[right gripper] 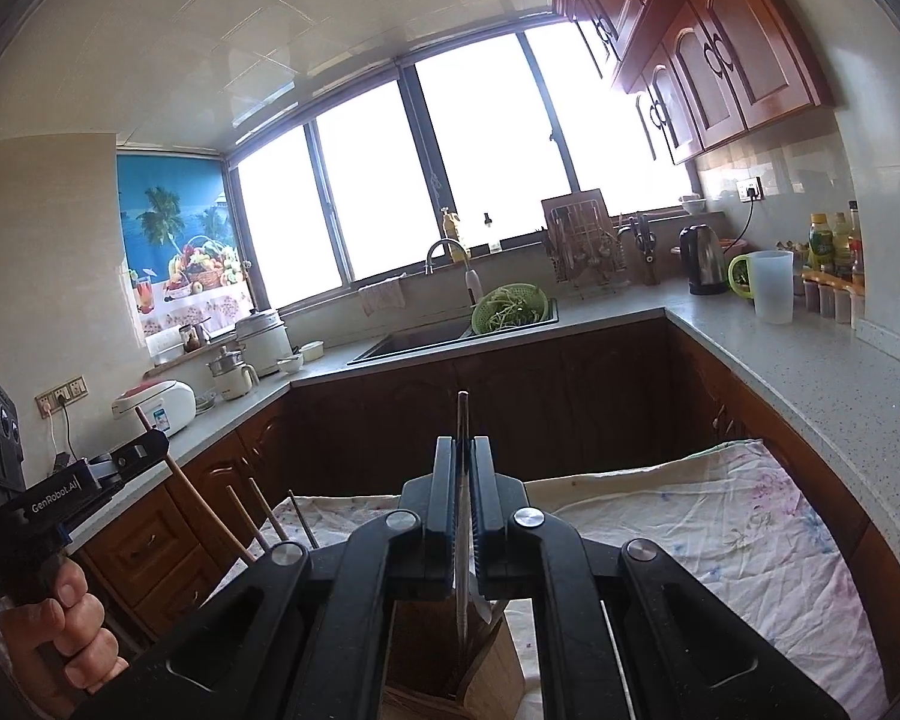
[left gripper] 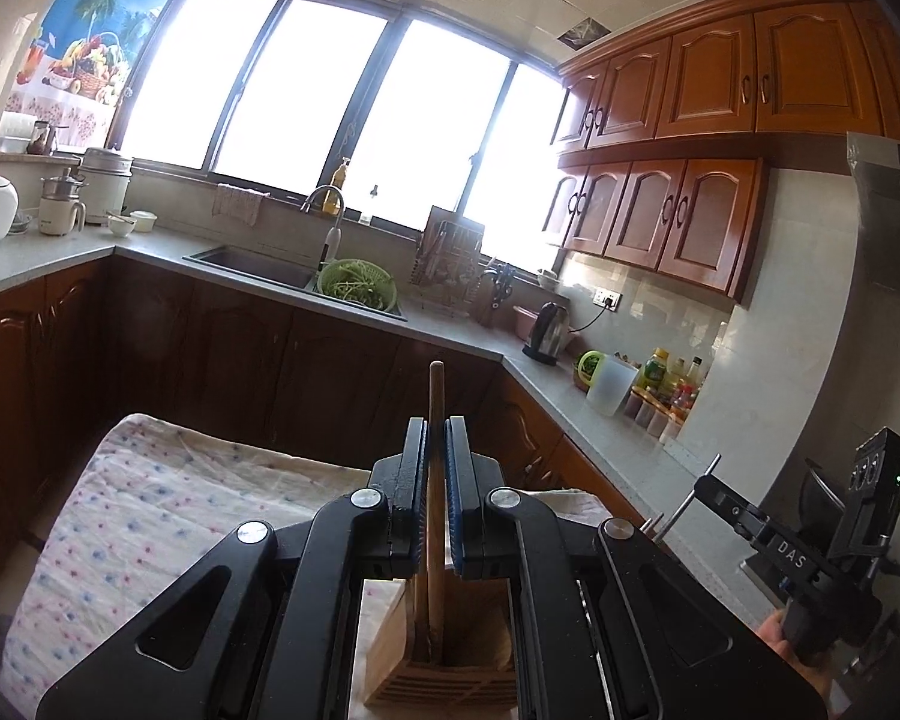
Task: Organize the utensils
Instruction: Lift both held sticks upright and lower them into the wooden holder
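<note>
In the left wrist view my left gripper (left gripper: pixel 436 420) is shut on an upright wooden utensil handle (left gripper: pixel 436 387). The handle's lower end reaches down into a wooden utensil holder (left gripper: pixel 450 675) below the jaws. In the right wrist view my right gripper (right gripper: pixel 463 441) is shut on a thin metal utensil (right gripper: pixel 462 411), which hangs edge-on above the same holder (right gripper: pixel 492 669). Each view shows the other gripper at its edge: the right gripper (left gripper: pixel 711 489) with its metal utensil, the left gripper (right gripper: pixel 153 441) with the wooden handle (right gripper: pixel 180 474). Several thin sticks (right gripper: pixel 258 516) stand to the left of my right gripper, their lower ends hidden behind it.
The holder stands on a table under a flowered cloth (left gripper: pixel 150 510) (right gripper: pixel 720 516). Dark cabinets and a grey L-shaped counter (right gripper: pixel 810 372) surround it, with a sink (left gripper: pixel 252 264), a green colander (left gripper: pixel 357 282), a kettle (right gripper: pixel 702 261), a plastic jug (right gripper: pixel 771 288) and bottles. A hand (right gripper: pixel 60 630) grips the left tool.
</note>
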